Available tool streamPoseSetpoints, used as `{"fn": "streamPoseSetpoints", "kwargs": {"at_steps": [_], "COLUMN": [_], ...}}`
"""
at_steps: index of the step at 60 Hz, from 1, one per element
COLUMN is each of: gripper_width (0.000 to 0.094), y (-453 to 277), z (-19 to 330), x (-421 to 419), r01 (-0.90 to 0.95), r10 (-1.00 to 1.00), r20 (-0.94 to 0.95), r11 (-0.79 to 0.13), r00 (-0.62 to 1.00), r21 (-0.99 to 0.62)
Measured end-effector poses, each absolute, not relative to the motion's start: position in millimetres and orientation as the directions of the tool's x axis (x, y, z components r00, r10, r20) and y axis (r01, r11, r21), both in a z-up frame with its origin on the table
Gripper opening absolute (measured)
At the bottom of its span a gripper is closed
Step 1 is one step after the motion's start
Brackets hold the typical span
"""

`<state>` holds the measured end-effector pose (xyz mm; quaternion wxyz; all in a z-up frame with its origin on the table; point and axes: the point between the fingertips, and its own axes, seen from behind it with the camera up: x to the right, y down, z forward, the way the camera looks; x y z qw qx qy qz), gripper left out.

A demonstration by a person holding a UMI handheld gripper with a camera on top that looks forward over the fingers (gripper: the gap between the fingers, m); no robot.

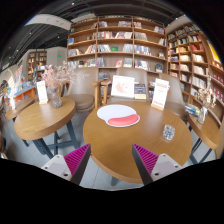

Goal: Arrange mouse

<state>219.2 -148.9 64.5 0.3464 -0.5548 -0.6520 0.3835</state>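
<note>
A round wooden table [110,140] stands just ahead of my fingers. On its far side lies a white round mat [113,111] with a flat red thing [126,120], probably the mouse, resting on its near right edge. My gripper [110,153] is open and empty, held above the table's near edge. The magenta pads [76,160] are wide apart. The mat and the red thing lie well beyond the fingertips.
A white sign card [123,87] and a taller card [160,94] stand at the table's far edge. A small glass [168,131] sits on the right side of the table. A second round table [40,118] with a vase stands to the left, and bookshelves [115,45] fill the back wall.
</note>
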Motion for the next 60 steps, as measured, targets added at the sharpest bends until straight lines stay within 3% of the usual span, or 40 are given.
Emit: {"fn": "streamPoseSetpoints", "kwargs": {"at_steps": [33, 60], "gripper_width": [0.0855, 0.0854], "y": [33, 86], "z": [30, -9], "x": [185, 129], "r01": [0.493, 0.542], "r10": [0.998, 0.997], "r20": [0.067, 0.064], "r11": [0.048, 0.035], "r00": [0.020, 0.034], "r21": [-0.869, -0.840]}}
